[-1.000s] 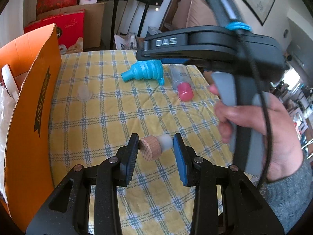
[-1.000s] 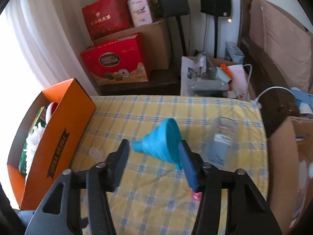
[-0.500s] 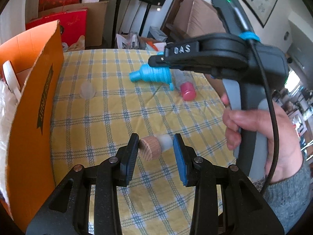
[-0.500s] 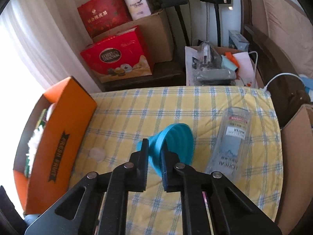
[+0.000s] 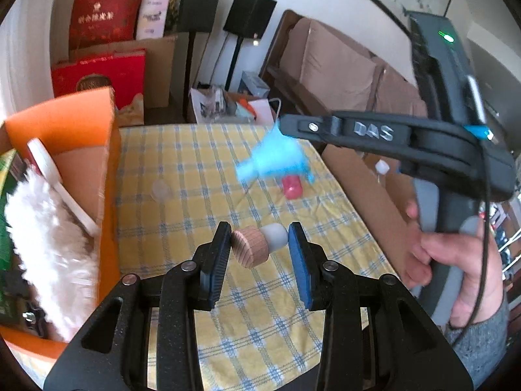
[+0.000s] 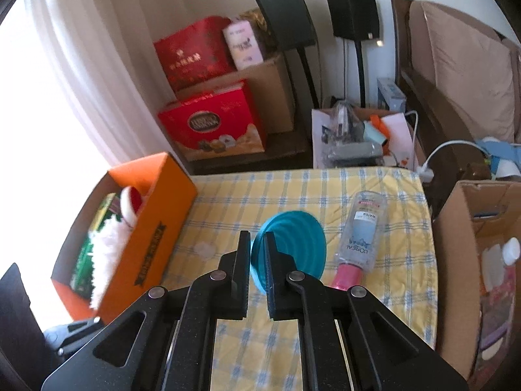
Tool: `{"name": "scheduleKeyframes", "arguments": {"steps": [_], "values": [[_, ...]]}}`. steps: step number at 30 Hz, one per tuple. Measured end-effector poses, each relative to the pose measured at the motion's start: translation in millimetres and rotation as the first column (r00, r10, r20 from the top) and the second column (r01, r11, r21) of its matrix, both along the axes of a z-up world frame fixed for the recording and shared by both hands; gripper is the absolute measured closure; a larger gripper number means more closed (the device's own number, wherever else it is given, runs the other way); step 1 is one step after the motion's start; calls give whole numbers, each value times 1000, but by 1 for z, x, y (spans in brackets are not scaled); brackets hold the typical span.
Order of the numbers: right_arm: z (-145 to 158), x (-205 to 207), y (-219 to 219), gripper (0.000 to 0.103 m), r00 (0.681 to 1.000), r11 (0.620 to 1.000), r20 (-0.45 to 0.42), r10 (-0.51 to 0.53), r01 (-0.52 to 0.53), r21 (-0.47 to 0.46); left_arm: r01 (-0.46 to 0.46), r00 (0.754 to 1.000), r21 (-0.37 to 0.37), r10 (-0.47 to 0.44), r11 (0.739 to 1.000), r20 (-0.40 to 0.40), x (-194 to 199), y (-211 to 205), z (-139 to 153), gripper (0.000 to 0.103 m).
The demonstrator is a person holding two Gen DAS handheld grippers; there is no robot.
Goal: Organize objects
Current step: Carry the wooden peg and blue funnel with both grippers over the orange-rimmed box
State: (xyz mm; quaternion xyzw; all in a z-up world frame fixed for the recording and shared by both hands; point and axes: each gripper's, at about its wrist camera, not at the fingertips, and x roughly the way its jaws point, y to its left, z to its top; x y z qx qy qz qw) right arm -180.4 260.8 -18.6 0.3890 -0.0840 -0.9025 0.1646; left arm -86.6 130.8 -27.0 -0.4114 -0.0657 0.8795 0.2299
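The orange box (image 6: 140, 238), already holding white fluffy stuff, stands at the counter's (image 6: 293, 192) edge and serves as the landmark. Judging by the carry, both hands are mid-transport toward it. The clear bottle with a pink cap (image 6: 358, 238) lies on the counter well apart from the box. The right claw (image 6: 257, 260) is pinched nearly closed on the blue funnel (image 6: 293, 247), lifted above the counter. The left claw (image 5: 260, 244), part open, clamps the wooden-topped stopper (image 5: 257, 244), near the box. Next: bring each over the box's open top, then let go
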Motion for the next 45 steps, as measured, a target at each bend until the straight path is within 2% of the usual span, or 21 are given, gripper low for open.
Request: {"name": "scheduleKeyframes", "arguments": {"steps": [5, 11, 12, 13, 15, 20, 27, 28, 33, 36, 39, 41, 42, 44, 45], "values": [[14, 17, -17, 97, 1000, 999, -11, 21, -21, 36, -38, 999, 3, 38, 999, -15, 0, -21, 14, 69], [-1, 19, -19, 95, 1000, 997, 26, -17, 15, 78, -61, 998, -4, 61, 998, -26, 5, -42, 23, 69], [-7, 18, -15, 85, 999, 997, 44, -30, 27, 67, -62, 998, -5, 62, 998, -26, 6, -44, 23, 69], [-11, 18, -12, 68, 998, 997, 52, -45, 42, 69, -63, 998, -7, 63, 998, -26, 6, -45, 22, 69], [-18, 20, -4, 53, 996, 994, 57, -76, 71, 82, -65, 998, -9, 65, 998, -24, 6, -49, 21, 69], [-39, 19, 8, 51, 987, 991, 106, -118, 110, 81, -69, 997, -10, 68, 998, -19, 8, -50, 17, 69], [-75, 10, 17, 49, 960, 985, 225, -165, 171, -7, -74, 997, -17, 73, 997, -24, 8, -52, 14, 69], [-77, 10, 16, 45, 959, 984, 224, -171, 177, -7, -72, 997, -19, 72, 997, -23, 7, -52, 14, 69], [-79, 4, 12, 41, 963, 984, 203, -179, 176, 31, -73, 997, -11, 73, 997, -13, 4, -54, 10, 69], [-80, -3, 7, 34, 965, 984, 194, -177, 169, 60, -71, 997, -7, 71, 997, -10, 4, -54, 8, 69], [-83, -9, 0, 34, 970, 987, 188, -156, 144, 77, -66, 998, -4, 66, 998, -7, 2, -54, 7, 69], [-85, -11, -7, 48, 975, 988, 179, -134, 117, 105, -64, 998, -1, 64, 998, -4, 1, -54, 7, 69], [-86, -12, -11, 65, 978, 985, 171, -124, 101, 136, -63, 998, 0, 63, 998, -3, 1, -55, 7, 69], [-82, -10, -15, 75, 985, 984, 140, -99, 77, 159, -68, 998, 2, 68, 998, -2, 1, -56, 8, 69], [-80, -10, -16, 85, 987, 987, 142, -77, 55, 149, -71, 997, 5, 71, 997, -2, 1, -57, 8, 69]]}}
